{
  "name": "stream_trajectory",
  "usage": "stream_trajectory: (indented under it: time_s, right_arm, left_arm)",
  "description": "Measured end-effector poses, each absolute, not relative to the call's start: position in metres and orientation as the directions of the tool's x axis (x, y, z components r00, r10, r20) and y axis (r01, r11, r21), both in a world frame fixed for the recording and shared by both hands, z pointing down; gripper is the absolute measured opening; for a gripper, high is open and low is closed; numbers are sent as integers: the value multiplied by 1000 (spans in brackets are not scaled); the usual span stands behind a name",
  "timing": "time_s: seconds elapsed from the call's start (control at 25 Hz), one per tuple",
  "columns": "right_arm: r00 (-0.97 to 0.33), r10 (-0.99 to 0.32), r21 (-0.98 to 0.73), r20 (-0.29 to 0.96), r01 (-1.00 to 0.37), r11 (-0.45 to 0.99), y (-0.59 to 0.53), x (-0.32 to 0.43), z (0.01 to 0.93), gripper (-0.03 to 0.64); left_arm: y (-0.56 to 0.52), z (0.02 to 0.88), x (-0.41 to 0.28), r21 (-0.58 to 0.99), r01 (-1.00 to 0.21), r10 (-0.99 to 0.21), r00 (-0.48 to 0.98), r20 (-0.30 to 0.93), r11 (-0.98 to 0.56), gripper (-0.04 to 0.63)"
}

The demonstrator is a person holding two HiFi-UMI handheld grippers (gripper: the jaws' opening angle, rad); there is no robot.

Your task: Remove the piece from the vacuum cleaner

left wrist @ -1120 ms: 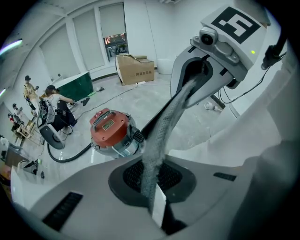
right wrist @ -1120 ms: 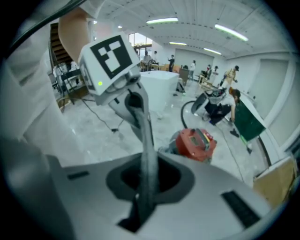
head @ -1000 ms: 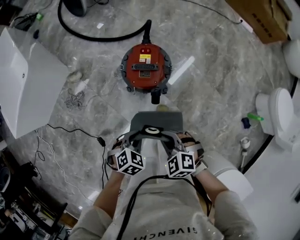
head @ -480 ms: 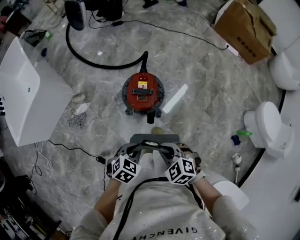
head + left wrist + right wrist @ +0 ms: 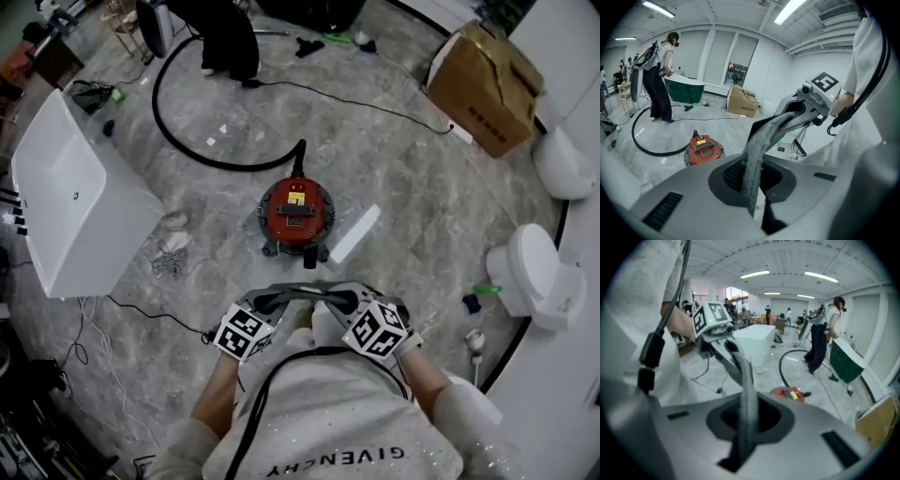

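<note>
The red round vacuum cleaner point(image 5: 297, 217) stands on the marble floor ahead of me, also seen in the left gripper view point(image 5: 704, 149) and the right gripper view point(image 5: 790, 393). A flat grey mesh piece point(image 5: 305, 298) hangs in the air well above it, stretched between both grippers. My left gripper point(image 5: 272, 302) is shut on its left end, and the right gripper point(image 5: 342, 302) is shut on its right end. From the left gripper point(image 5: 757, 206) the piece point(image 5: 759, 150) runs edge-on to the right gripper point(image 5: 806, 101). From the right gripper point(image 5: 740, 446) the piece point(image 5: 747, 399) reaches the left gripper point(image 5: 715, 329).
A black hose point(image 5: 202, 155) curls away from the vacuum. A white cabinet point(image 5: 66, 202) stands at the left, with loose cables point(image 5: 169, 258) beside it. A white bar point(image 5: 353, 234) lies right of the vacuum. A cardboard box point(image 5: 492, 89) and a toilet point(image 5: 534, 277) are at the right. A person point(image 5: 658, 79) stands far off.
Both grippers have risen together with the grey piece, so the vacuum now looks smaller and farther below. The piece has tipped from lying flat towards edge-on.
</note>
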State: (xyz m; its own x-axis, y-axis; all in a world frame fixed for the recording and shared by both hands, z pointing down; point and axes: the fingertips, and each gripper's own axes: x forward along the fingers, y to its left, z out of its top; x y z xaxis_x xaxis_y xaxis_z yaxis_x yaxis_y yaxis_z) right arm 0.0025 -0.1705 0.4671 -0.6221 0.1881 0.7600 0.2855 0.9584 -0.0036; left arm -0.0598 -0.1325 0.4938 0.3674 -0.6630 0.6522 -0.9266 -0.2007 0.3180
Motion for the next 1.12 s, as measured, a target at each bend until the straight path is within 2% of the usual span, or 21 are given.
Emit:
stream_trajectory:
  time_s: [0.28,0.6,1.12]
  right_arm:
    - [-641,223,-50,735,276,960,-170,-8,442,37]
    - [-651,214,-23,728,288,957,-163,-22,426,38]
    - [-626,222,-37,747,294,955,-138,-12,438,37]
  left_arm:
    - [-131,466,-68,319,-908,-674,416,611,-271,34]
    - [-123,452,-81,350,-909,-723,397,565,-226,34]
    - [-97,465,-69,412,-889,-710,423,564,-202,34]
